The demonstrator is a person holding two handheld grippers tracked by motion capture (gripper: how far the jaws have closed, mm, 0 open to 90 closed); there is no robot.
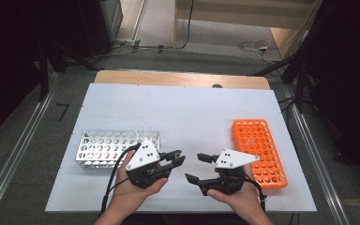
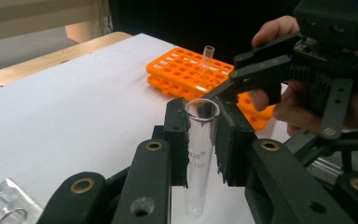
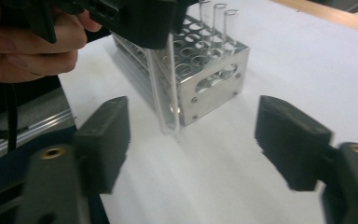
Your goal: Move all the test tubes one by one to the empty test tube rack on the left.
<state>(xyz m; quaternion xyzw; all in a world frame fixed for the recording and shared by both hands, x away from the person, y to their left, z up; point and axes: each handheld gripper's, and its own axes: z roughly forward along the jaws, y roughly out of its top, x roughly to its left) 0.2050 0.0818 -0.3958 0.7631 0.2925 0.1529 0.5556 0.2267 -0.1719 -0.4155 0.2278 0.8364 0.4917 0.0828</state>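
Note:
My left gripper (image 2: 203, 135) is shut on a clear test tube (image 2: 199, 161), upright, with its rim just above the pads. In the high view the left gripper (image 1: 176, 158) hovers over the white table in front of the metal rack (image 1: 108, 147). My right gripper (image 1: 193, 167) faces it with the jaws wide open and nothing between them. In the right gripper view the tube (image 3: 164, 93) hangs from the left gripper (image 3: 121, 18), beyond the open right gripper (image 3: 198, 140). The orange rack (image 1: 260, 150) lies at the right, with one tube (image 2: 207, 57) standing in it.
The metal rack (image 3: 205, 70) holds several clear tubes (image 3: 219, 14) at its far end. The white board (image 1: 187, 112) covers a wooden table whose far edge (image 1: 183, 78) shows behind it. Cables lie on the floor beyond.

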